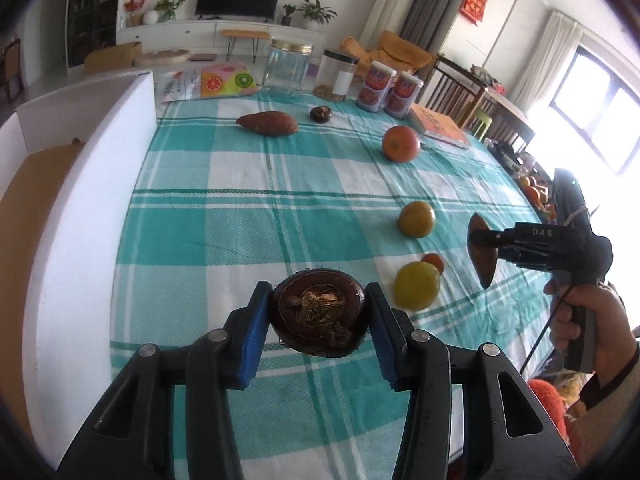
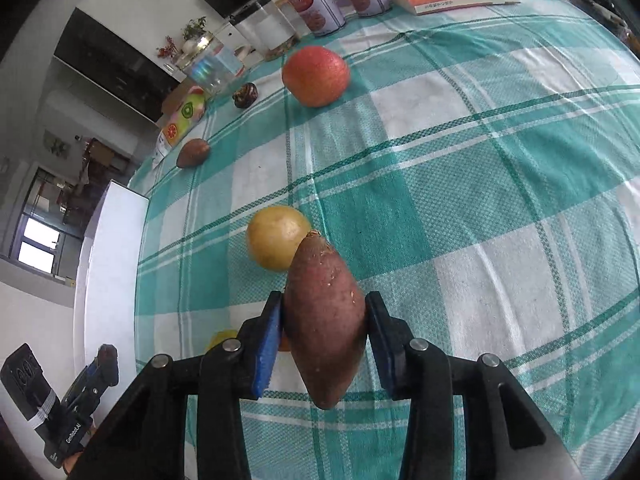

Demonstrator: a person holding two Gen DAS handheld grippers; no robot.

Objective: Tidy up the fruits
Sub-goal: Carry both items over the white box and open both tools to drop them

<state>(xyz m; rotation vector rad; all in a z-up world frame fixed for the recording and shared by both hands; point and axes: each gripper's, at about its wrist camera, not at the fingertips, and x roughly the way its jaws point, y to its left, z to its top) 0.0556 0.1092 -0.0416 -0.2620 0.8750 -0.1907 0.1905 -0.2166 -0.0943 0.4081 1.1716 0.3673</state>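
My left gripper [image 1: 318, 300] is shut on a dark brown round fruit [image 1: 318, 320], held above the teal checked tablecloth [image 1: 224, 240]. My right gripper [image 2: 324, 304] is shut on a reddish sweet potato [image 2: 324, 332], which points away from the camera; in the left wrist view this sweet potato [image 1: 483, 268] hangs at the right, off the cloth. On the cloth lie a second sweet potato [image 1: 267, 123], another dark fruit [image 1: 320, 113], a red-orange fruit [image 1: 401, 143], two yellow-green fruits [image 1: 416, 219] [image 1: 416, 286] and a small orange one [image 1: 434, 262].
A white open box [image 1: 100, 200] stands along the table's left side. At the far edge are two glass jars [image 1: 286, 66], two cans [image 1: 374, 86], a book [image 1: 440, 126] and a printed bag [image 1: 224, 80]. A person's hand [image 1: 580, 312] holds the right gripper.
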